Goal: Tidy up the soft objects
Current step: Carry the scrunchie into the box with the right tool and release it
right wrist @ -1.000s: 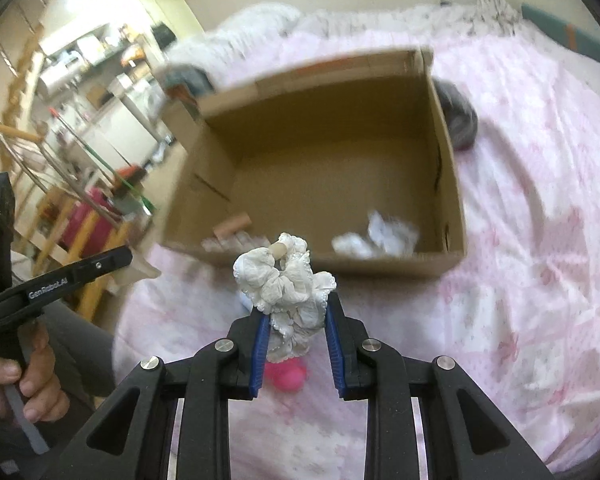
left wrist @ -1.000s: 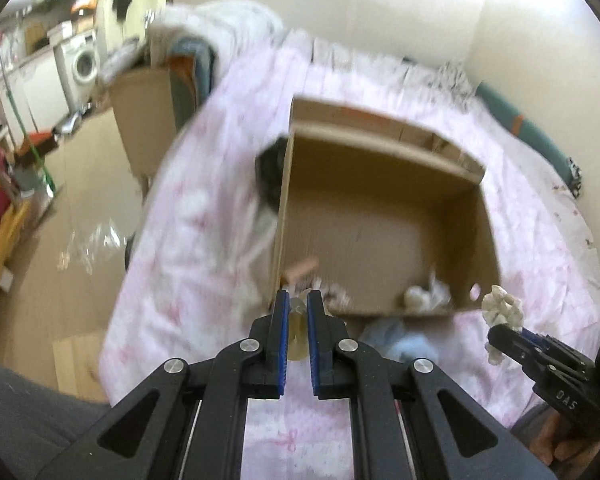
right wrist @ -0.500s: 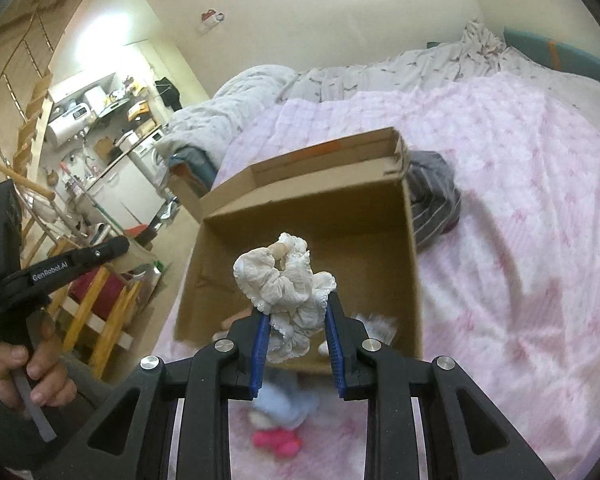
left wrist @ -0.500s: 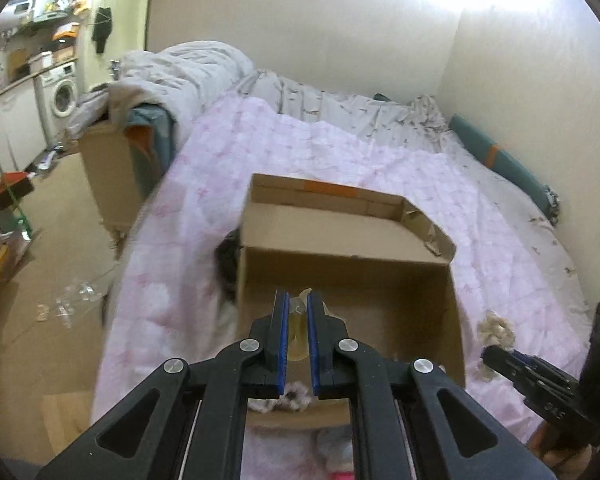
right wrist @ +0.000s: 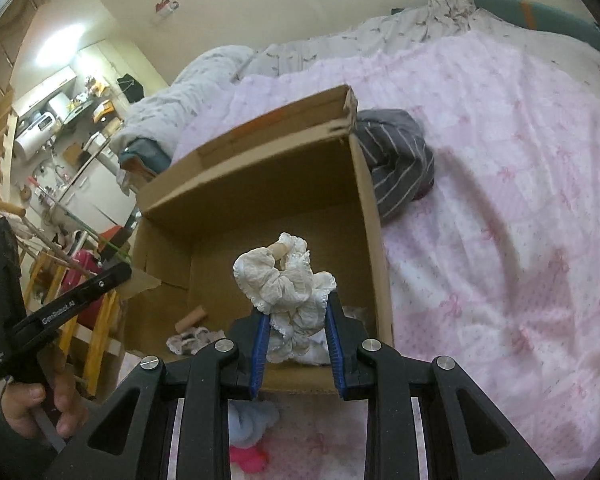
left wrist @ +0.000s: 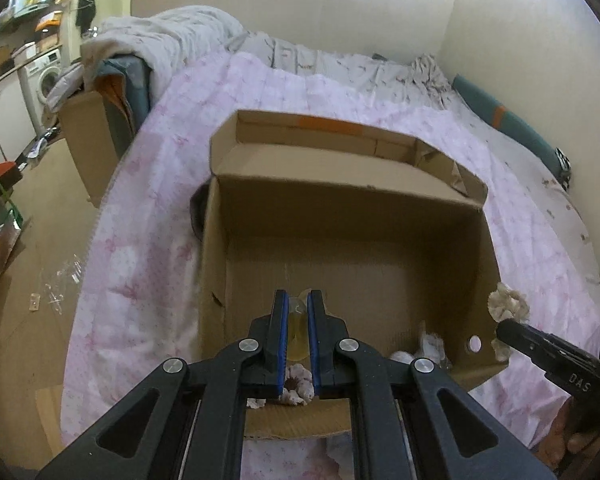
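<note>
Over bed's box [right wrist: 374, 240], right gripper [right wrist: 296, 324] pinches white scrunchie [right wrist: 288, 280].

A thin yellowish item [left wrist: 298, 330] is clamped by the left gripper [left wrist: 298, 312] above an open cardboard box [left wrist: 220, 264] set on a pink bedspread [left wrist: 140, 248].

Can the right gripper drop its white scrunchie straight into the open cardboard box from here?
Probably yes: the right gripper holds the white ruffled scrunchie over the open cardboard box, flaps folded back, nothing covering the opening.
</note>
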Motion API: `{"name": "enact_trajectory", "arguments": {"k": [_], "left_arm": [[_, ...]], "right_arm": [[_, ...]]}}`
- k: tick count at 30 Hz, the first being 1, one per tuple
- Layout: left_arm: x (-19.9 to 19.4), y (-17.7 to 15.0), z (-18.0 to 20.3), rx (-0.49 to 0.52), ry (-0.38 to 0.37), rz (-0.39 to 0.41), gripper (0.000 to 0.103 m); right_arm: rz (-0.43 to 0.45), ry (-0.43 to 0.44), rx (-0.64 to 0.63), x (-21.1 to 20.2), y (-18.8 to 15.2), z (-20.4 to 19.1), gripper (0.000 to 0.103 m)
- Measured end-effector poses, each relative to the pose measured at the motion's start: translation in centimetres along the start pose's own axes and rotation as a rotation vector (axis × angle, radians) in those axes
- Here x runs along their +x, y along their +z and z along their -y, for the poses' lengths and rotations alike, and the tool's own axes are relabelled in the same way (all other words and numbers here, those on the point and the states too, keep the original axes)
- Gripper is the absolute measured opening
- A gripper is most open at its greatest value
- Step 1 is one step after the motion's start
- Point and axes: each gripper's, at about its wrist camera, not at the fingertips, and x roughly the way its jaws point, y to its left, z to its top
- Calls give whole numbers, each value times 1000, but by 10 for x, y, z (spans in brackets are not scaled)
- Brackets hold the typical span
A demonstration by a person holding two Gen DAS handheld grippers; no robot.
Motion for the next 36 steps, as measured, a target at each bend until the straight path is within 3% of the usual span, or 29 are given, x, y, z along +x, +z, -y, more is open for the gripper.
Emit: {"name": "enact_trajectory", "arguments": {"k": [6,9,14,18,27,31,33,34,36], "left_arm": [[7,-7,8,34,6,-28,9],[15,-12,17,64,-21,-88,10],[18,-14,28,118,-12,-89,10],[23,-15,27,97,-13,-118,10],[20,-16,26,101,13,-102,10],[19,-15,28,115,16,-105,28],[17,-14,30,124,20,-101,49],[15,-14,31,132,32,-87,65],[10,-13,30,133,53,-53,70]], "right_arm": [[-26,-10,-25,10,-3,-6,28],[-44,-17,-37,15,-6,-8,28],[-66,-34,-79,21,-11,-14,28],[-79,-29,-95,24,-14,-19,28],[-114,-32,-121,32,-19,-24,28],[-117,-32,-118,32,-19,-24,28],[-118,-31,-114,32,-18,-24,28],[-119,-31,-111,32,-18,-24,28],[-122,-31,-108,32,-19,-23,28]]}}
